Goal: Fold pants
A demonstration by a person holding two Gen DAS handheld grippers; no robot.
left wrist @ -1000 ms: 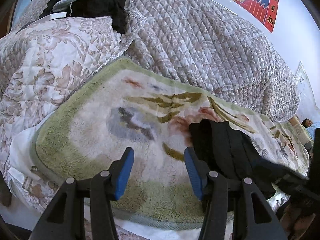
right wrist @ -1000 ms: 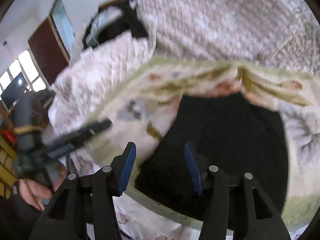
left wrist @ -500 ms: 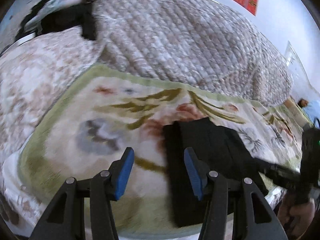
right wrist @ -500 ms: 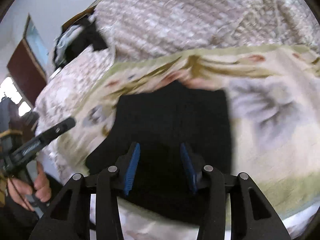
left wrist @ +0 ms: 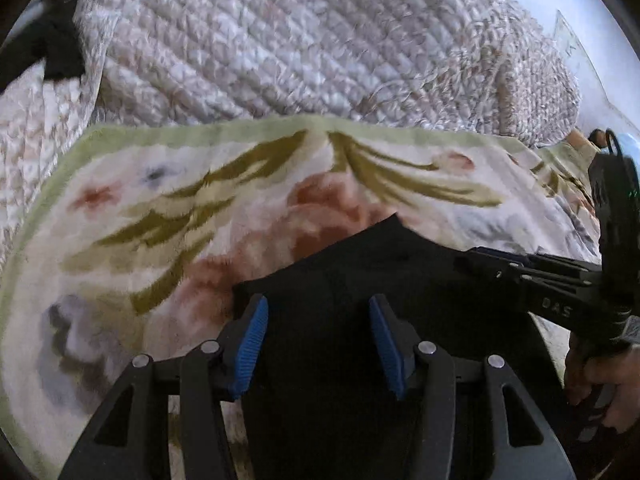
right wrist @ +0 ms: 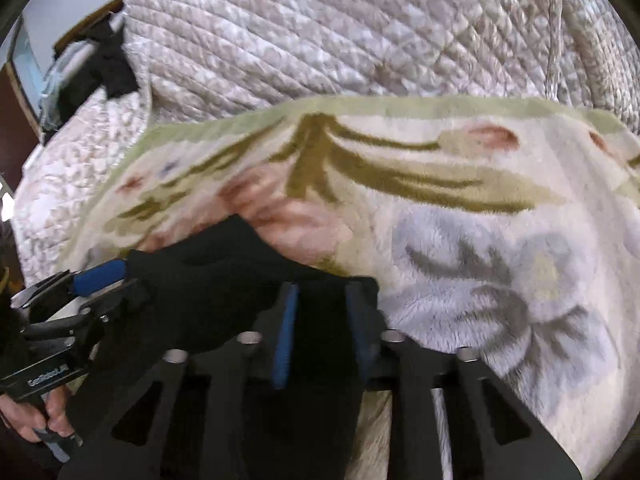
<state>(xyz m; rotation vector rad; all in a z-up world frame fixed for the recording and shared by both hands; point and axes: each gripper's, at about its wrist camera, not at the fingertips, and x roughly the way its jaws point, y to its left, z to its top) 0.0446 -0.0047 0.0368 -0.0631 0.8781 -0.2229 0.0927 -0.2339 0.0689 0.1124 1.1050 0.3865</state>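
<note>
The black pants (left wrist: 352, 272) lie folded on a floral fleece blanket (left wrist: 168, 200) at its near edge. My left gripper (left wrist: 316, 344) stands open over the near left part of the pants, with the fabric between its blue pads (left wrist: 250, 344). My right gripper (right wrist: 320, 328) has its jaws narrowed around the pants' right edge (right wrist: 240, 264), and black fabric fills the gap. The right gripper also shows at the right of the left wrist view (left wrist: 520, 272). The left gripper shows at the left of the right wrist view (right wrist: 92, 280).
A quilted beige bedspread (left wrist: 300, 40) rises behind the blanket. A pile of dark clothes (right wrist: 100, 68) lies at the far left. A person's hand (left wrist: 600, 364) holds the right gripper's handle.
Both grippers have moved in toward the pants. The right jaws have narrowed onto the right edge of the fabric. The left gripper now straddles the pants' left part.
</note>
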